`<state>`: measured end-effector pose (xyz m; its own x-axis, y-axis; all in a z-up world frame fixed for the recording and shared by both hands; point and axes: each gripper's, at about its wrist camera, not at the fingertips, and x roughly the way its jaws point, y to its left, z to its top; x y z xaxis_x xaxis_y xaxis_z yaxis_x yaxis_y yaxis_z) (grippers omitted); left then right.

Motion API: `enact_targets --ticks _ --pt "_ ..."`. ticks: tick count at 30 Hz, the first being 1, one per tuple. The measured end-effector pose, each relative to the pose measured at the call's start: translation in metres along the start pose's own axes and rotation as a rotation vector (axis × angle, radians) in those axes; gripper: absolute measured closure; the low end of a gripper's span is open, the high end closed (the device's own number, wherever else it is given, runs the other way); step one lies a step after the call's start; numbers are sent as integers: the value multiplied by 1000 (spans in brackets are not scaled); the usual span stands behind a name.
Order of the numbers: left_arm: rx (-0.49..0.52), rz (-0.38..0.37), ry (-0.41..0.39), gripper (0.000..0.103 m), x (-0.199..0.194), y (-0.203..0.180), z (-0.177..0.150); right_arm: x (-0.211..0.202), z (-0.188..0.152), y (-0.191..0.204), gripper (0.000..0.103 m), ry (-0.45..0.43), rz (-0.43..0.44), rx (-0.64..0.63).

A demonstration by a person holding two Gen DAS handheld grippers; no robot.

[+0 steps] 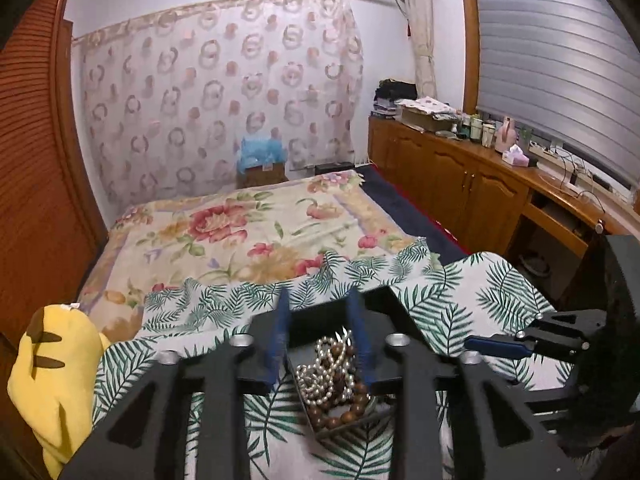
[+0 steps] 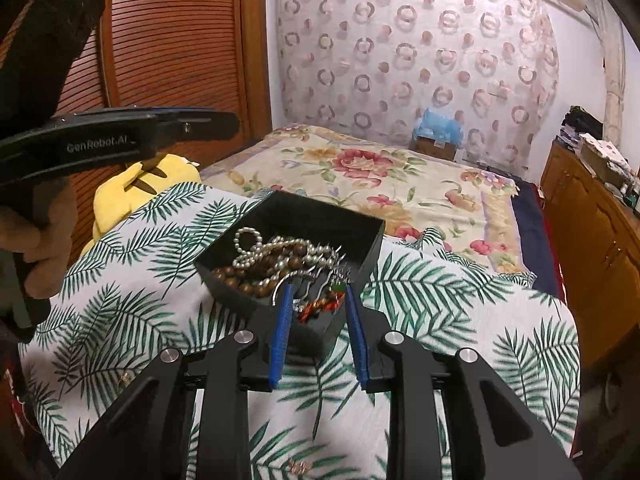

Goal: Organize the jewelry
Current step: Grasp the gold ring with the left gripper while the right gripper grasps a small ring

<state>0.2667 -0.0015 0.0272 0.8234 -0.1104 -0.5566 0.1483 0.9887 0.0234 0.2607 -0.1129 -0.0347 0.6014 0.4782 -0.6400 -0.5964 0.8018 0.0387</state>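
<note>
A black open box (image 2: 352,236) sits on a leaf-print cloth (image 2: 120,280). It holds a white pearl strand (image 2: 256,246), brown wooden beads (image 2: 244,286) and small coloured pieces (image 2: 320,302). My right gripper (image 2: 318,300) is open, its blue fingers (image 2: 282,320) straddling the box's near corner. My left gripper (image 1: 320,308) is open over the same box (image 1: 316,324), with the pearls (image 1: 320,384) and brown beads (image 1: 348,412) between its fingers. The left gripper also shows at the upper left of the right wrist view (image 2: 224,122), and the right one at the right of the left wrist view (image 1: 480,344).
A small ring (image 2: 126,378) and a small rose-gold piece (image 2: 300,466) lie on the cloth. A yellow plush toy (image 1: 52,380) sits at the left. A floral bedspread (image 1: 240,232) lies beyond; wooden cabinets (image 1: 460,184) stand at the right, and a slatted wardrobe (image 2: 172,48) at the left.
</note>
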Motion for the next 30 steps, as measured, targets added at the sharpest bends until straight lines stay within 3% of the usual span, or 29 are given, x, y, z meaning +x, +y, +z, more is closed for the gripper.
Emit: enact_targets --ticks 2,5,6,9,19,25,30 --pt "6 0 8 66 -4 -1 -5 -6 -7 1 74 0 8 7" --pt "5 -3 16 44 -12 -1 -17 -13 -20 4 70 8 5 9" --pt "8 -5 21 40 -15 0 -22 -16 -25 4 65 14 10 12" --pt "20 -10 34 32 -25 1 -40 -22 -42 4 62 35 22 18" --pt "38 -61 152 32 -42 1 -113 -4 -88 15 63 214 8 -50" --pt "40 -93 217 32 -54 -1 -151 3 -92 20 84 241 -17 -82" --pt "53 -121 250 32 -62 -9 -171 0 -89 22 87 227 -6 -86"
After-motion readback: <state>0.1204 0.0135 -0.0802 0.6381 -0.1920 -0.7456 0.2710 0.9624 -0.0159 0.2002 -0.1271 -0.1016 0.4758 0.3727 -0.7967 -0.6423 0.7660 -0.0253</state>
